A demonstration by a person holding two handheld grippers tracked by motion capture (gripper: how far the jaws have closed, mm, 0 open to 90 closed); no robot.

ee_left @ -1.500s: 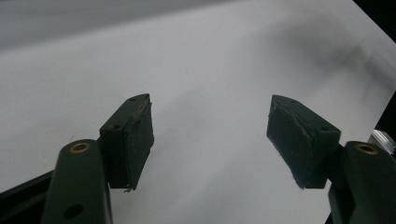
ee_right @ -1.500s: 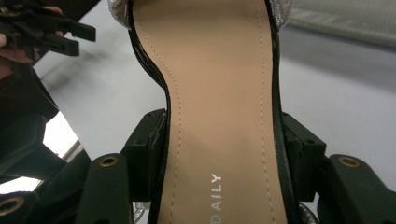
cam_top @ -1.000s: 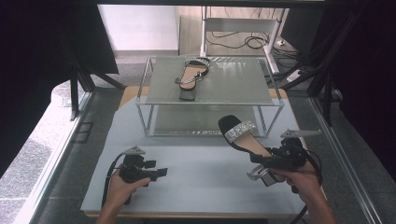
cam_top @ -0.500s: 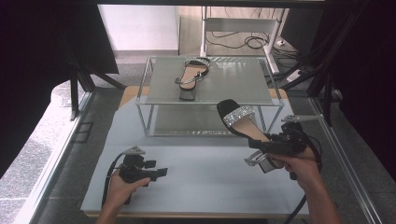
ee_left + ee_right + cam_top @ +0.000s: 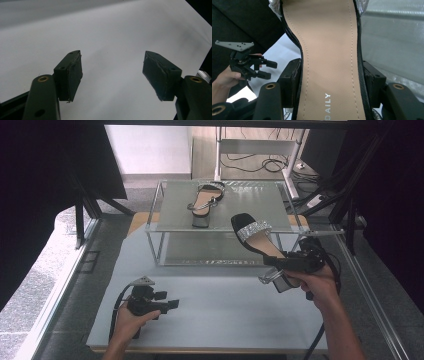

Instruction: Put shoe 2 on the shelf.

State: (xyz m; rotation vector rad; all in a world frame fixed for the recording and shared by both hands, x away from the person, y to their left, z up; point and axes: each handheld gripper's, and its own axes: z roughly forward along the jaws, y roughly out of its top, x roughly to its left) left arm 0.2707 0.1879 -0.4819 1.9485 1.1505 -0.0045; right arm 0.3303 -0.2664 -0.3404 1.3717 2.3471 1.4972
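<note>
1. Above the table's (image 5: pixel 215 320) right edge, we record the right gripper (image 5: pixel 285 264) raised clear of the surface, its jaws clamped on the 2 long edges of a black sandal (image 5: pixel 257 240) at the heel end.
2. The sandal's toe, with its glittering strap (image 5: pixel 254 230), tilts up toward the glass rack (image 5: pixel 160 215) at the table's far edge; its block heel (image 5: pixel 282 282) hangs below the gripper.
3. In the right gripper view we note the tan insole (image 5: pixel 329 57) running between both pads (image 5: pixel 291 82), with the word "DAILY" printed on it.
4. Near the table's front left corner, the left gripper (image 5: pixel 170 305) rests low in the person's hand, jaws standing wide with nothing between them.
5. On the rack's upper shelf lies the second sandal (image 5: pixel 205 200), well apart from both grippers.
</note>
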